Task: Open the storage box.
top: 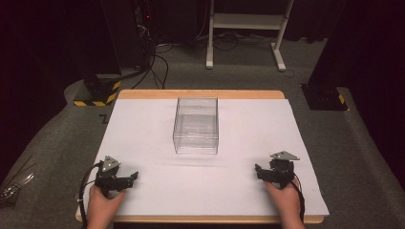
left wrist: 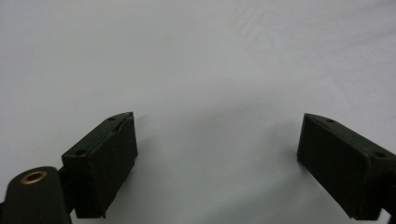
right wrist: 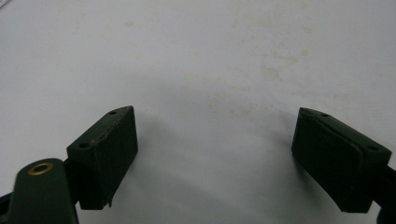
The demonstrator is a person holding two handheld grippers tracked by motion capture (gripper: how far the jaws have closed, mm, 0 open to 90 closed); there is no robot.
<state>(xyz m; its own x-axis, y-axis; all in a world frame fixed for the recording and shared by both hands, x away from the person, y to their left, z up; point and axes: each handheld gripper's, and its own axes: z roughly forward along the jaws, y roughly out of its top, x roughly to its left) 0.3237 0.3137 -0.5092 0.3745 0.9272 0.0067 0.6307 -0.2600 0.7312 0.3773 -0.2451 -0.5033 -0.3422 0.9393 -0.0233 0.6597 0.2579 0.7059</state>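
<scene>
A clear plastic box [top: 196, 125] stands empty in the middle of the white sheet [top: 143, 129] that covers the table. My left gripper [top: 125, 180] rests near the front left of the sheet, held in a hand, pointing right. In the left gripper view my left gripper [left wrist: 217, 140] is open, with bare white sheet between its jaws. My right gripper [top: 262, 171] sits near the front right, held in the other hand, pointing left. In the right gripper view my right gripper [right wrist: 215, 137] is open too, over faintly stained white sheet.
The wooden table edge [top: 200, 94] shows at the back and front. Beyond the table are a white desk frame [top: 246, 28], cables on the grey floor, and yellow-black striped bases [top: 98, 93]. A small clear object [top: 12, 188] lies on the floor at far left.
</scene>
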